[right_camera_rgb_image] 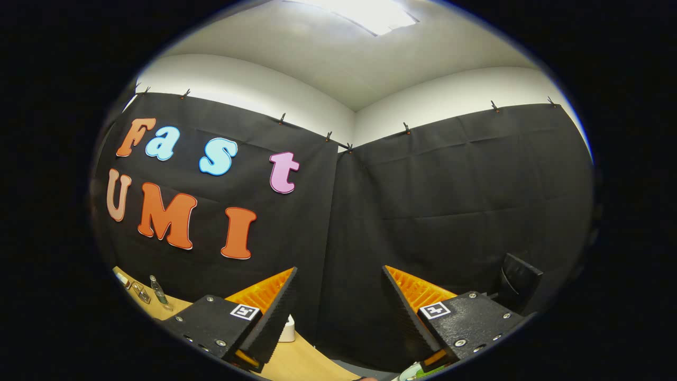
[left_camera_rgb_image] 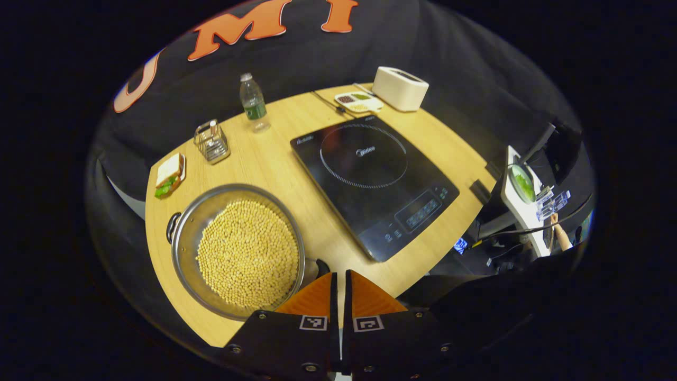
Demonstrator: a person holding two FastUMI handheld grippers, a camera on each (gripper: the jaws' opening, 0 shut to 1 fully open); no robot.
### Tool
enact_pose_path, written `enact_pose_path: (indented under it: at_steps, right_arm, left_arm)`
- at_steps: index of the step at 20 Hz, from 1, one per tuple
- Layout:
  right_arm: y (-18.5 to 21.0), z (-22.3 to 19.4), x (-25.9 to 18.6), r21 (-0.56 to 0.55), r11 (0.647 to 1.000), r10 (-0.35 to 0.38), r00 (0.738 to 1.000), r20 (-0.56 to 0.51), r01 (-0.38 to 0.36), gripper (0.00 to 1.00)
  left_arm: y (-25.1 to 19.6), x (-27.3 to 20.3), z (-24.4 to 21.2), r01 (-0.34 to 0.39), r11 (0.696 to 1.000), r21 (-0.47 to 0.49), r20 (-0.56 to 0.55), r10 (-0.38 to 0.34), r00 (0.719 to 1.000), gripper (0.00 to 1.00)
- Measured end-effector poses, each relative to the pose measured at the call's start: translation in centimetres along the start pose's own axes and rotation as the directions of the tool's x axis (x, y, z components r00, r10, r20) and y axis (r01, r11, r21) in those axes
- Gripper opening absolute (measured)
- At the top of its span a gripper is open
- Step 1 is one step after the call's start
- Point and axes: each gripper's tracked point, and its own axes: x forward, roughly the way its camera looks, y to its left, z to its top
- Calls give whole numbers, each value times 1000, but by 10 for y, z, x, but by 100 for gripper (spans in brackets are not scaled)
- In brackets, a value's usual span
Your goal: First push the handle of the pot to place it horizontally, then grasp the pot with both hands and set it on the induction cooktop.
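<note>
A steel pot (left_camera_rgb_image: 238, 248) full of yellow beans stands on the wooden table (left_camera_rgb_image: 275, 153), near its front left corner. One dark handle (left_camera_rgb_image: 172, 227) sticks out on the pot's left, the other handle (left_camera_rgb_image: 320, 266) on its right. My left gripper (left_camera_rgb_image: 341, 275) is shut with nothing between its fingers, its tips right beside that right handle. The black induction cooktop (left_camera_rgb_image: 373, 185) lies to the right of the pot with nothing on it. My right gripper (right_camera_rgb_image: 339, 269) is held open, raised and aimed at the booth's wall, with nothing between its fingers.
Behind the pot are a sandwich (left_camera_rgb_image: 169, 174), a wire holder (left_camera_rgb_image: 211, 142) and a water bottle (left_camera_rgb_image: 253, 103). A white box-shaped appliance (left_camera_rgb_image: 399, 88) and a small seasoning tray (left_camera_rgb_image: 358, 101) stand at the back. A white side shelf (left_camera_rgb_image: 521, 211) with a green bowl stands off the table's right.
</note>
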Motion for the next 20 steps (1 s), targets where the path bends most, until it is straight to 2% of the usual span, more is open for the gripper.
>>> enact_pose_path:
  at_steps: [3, 10, 18, 20]
  right_arm:
    - [-5, 0, -1, 0, 1000, -16, 1000, -1, 16, 96]
    - [-15, 1, -9, -17, 998, -55, 998, -4, 55, 94]
    - [-27, -2, -21, -12, 995, -100, 995, -12, 100, 94]
    - [-31, -3, -23, 1, 993, -115, 993, -13, 115, 94]
  left_arm:
    - [-6, 0, -15, 36, 999, -2, -66, -36, 997, 3]
    - [15, 8, -55, 2, 998, 64, -208, 11, 978, 4]
    - [22, 33, -63, 13, 1000, 24, -256, -7, 967, 4]
    - [23, 30, -64, 28, 998, 52, -279, -12, 960, 5]
